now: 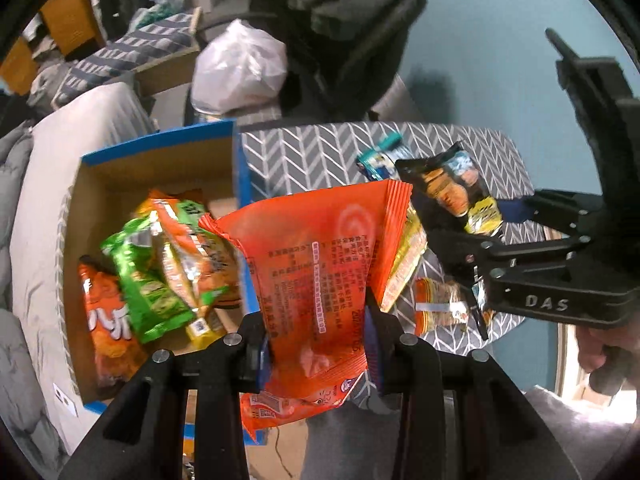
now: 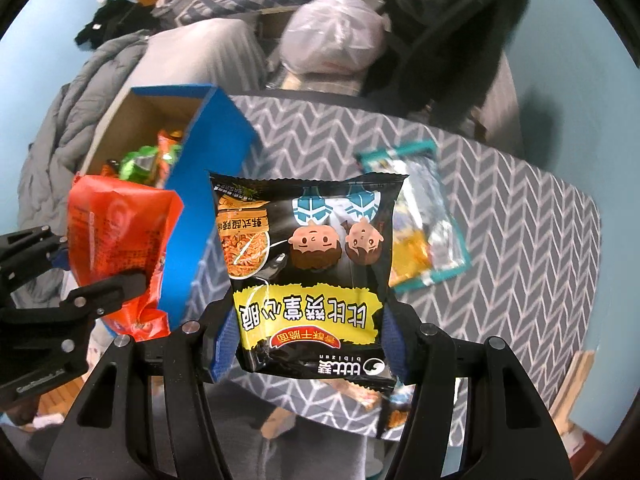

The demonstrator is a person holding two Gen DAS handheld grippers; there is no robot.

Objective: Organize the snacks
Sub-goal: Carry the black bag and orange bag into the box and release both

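Observation:
My left gripper (image 1: 316, 344) is shut on an orange snack packet (image 1: 316, 264) and holds it in the air at the right wall of the blue cardboard box (image 1: 160, 144). The packet also shows in the right wrist view (image 2: 116, 232). My right gripper (image 2: 308, 344) is shut on a black noodle snack packet (image 2: 308, 264) above the grey chevron table (image 2: 500, 208). That packet and gripper show in the left wrist view (image 1: 452, 192). The box holds several orange and green snack bags (image 1: 152, 280).
A teal-edged snack packet (image 2: 424, 216) lies on the table. Small packets (image 1: 440, 304) lie near the table's front edge. A white plastic bag (image 1: 240, 68), a dark chair with clothing (image 1: 344, 32) and grey bedding (image 2: 80, 104) are behind.

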